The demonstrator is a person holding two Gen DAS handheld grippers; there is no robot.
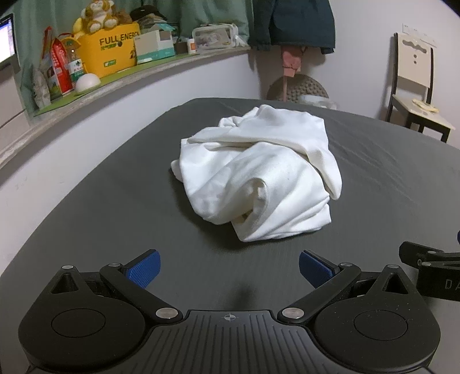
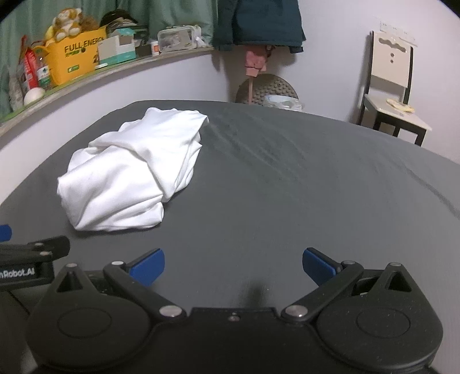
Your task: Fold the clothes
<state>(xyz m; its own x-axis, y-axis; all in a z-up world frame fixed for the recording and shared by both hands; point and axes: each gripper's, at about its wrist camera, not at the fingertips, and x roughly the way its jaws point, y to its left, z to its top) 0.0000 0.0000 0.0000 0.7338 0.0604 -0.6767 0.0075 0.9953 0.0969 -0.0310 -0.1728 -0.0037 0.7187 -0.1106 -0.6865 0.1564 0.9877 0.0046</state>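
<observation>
A crumpled white garment point(image 1: 258, 172) lies in a heap on the dark grey bed sheet point(image 1: 115, 224); the right wrist view shows the same garment point(image 2: 132, 172) to the left. My left gripper point(image 1: 230, 269) is open, its blue pads point(image 1: 143, 272) wide apart, just short of the heap's near edge with nothing between them. My right gripper point(image 2: 233, 266) is open too, over bare sheet point(image 2: 287, 187) to the right of the heap. Each gripper's black body shows at the edge of the other's view.
A curved wall ledge point(image 1: 138, 72) at the left carries a yellow box point(image 1: 109, 49), a plush toy, cartons and bottles. A wooden chair point(image 1: 417, 86) stands at the far right. A dark jacket point(image 1: 293, 23) hangs on the wall above a round cushion point(image 1: 299, 89) beyond the bed.
</observation>
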